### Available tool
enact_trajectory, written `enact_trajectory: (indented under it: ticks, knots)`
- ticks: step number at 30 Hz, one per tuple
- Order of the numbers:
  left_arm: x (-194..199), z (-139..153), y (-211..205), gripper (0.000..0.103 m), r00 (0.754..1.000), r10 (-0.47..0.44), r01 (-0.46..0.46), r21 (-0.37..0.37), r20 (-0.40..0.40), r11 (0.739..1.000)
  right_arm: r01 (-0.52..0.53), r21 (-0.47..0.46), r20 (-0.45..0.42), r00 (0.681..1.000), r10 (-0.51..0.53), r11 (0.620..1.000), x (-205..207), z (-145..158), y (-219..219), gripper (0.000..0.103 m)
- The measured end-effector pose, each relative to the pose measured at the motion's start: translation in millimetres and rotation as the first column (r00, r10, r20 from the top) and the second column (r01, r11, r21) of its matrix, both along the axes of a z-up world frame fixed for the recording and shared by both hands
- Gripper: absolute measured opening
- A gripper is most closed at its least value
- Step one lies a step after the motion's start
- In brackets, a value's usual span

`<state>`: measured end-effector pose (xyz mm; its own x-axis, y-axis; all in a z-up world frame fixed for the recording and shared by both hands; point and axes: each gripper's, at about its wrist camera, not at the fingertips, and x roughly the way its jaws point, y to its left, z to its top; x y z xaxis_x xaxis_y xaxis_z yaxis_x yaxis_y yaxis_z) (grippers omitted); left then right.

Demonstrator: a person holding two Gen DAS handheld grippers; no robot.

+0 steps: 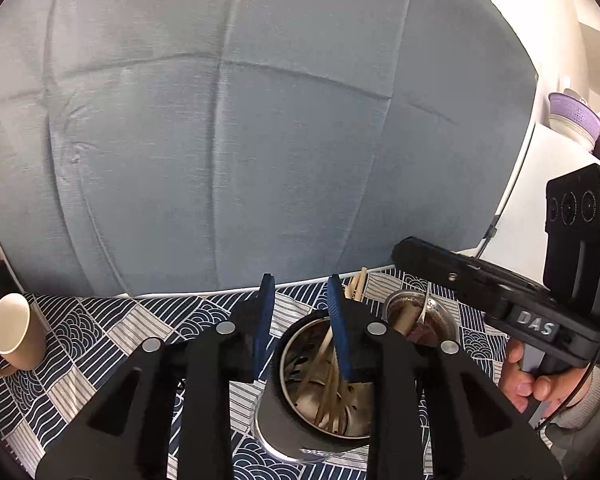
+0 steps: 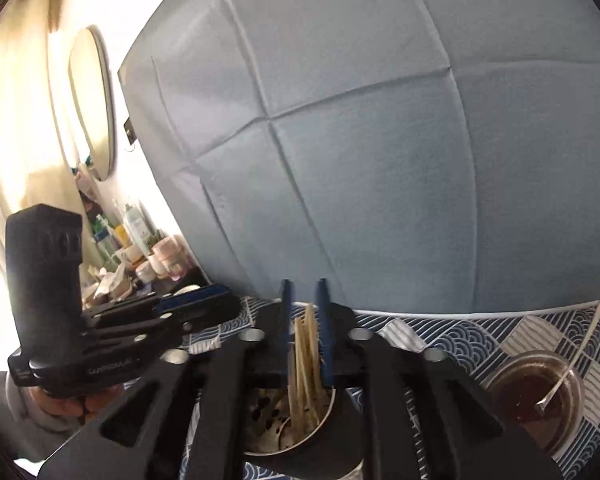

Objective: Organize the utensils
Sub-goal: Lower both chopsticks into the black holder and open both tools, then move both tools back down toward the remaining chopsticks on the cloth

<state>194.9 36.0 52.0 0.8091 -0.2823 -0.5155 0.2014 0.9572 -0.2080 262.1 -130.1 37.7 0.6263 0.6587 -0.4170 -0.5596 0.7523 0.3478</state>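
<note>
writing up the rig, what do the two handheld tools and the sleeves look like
Both tools are matte black plastic with blue ribbed fingertip pads and round silver pivot bolts. The right tool bears raised "DAS" lettering, a black camera block and a thin black cable. The left tool matches. Sleeves are light grey.

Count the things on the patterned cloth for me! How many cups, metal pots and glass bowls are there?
Beige cup: 1
Metal pot with holes, holding chopsticks: 1
Glass bowl with brown sauce and a spoon: 1
Total: 3
The chopsticks overlap too much to count.
</note>
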Motion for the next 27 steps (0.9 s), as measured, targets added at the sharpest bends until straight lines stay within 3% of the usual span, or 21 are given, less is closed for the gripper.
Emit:
enact_trajectory:
  ticks: [2, 5, 9, 13, 14, 20, 27]
  knots:
    - [-1.3, 1.1, 1.6, 0.031, 1.0, 0.007, -0.007, 0.009, 0.0, 1.0, 0.02, -0.002, 0.012, 1.0, -0.02, 1.0, -2.1, 3.6, -1.8, 0.037]
    - [-3.4, 2.0, 6.2, 0.046, 0.999, 0.038, -0.038, 0.027, -0.011, 0.999, 0.039, -0.006, 0.005, 0.999, -0.039, 0.999, -2.1, 6.2, -3.0, 0.046]
    - [-6.3, 2.6, 14.4, 0.054, 0.997, 0.075, -0.074, 0.034, -0.029, 0.997, 0.053, -0.016, 0.005, 0.999, -0.053, 0.998, -6.1, 10.6, -4.4, 0.054]
    - [-13.4, 3.3, 21.2, 0.066, 0.993, 0.106, -0.104, 0.06, -0.041, 0.993, 0.056, -0.037, 0.012, 0.998, -0.055, 0.998, -12.9, 15.8, -4.1, 0.068]
    - [-14.6, 3.0, 21.5, 0.07, 0.993, 0.11, -0.106, 0.069, -0.044, 0.992, 0.06, -0.052, 0.015, 0.998, -0.059, 0.997, -15.5, 17.5, -3.3, 0.075]
    - [-28.3, -1.3, 26.8, 0.08, 0.99, 0.127, -0.118, 0.127, -0.065, 0.985, 0.044, -0.071, 0.015, 0.999, -0.043, 0.997, -28.5, 23.5, -2.3, 0.084]
    - [-45.1, -6.1, 31.2, 0.087, 0.983, 0.156, -0.137, 0.179, -0.094, 0.974, 0.018, -0.118, -0.031, 0.999, -0.022, 0.993, -41.5, 20.3, 2.2, 0.086]
